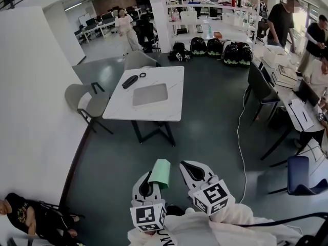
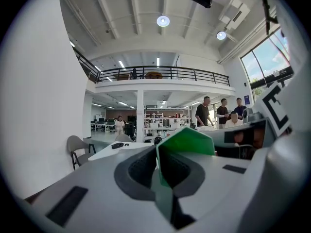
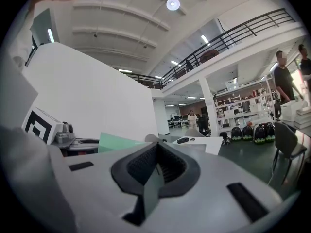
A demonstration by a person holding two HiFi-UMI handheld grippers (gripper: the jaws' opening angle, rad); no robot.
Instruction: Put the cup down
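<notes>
Green cup point(image 1: 160, 174) pinched by its wall in our left gripper point(image 1: 147, 181), held in the air above the grey floor point(image 1: 205, 137), well short of the white table point(image 1: 169, 86). Our right gripper point(image 1: 188, 167) just beside it, jaws pressed together, nothing between them.

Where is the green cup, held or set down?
Held: the left gripper pinches the wall of the green cup, far short of the table.

Green cup point(image 1: 160, 174) base hidden in left gripper point(image 1: 151, 181), dark item point(image 1: 130, 81) on table point(image 1: 154, 111) unidentifiable
</notes>
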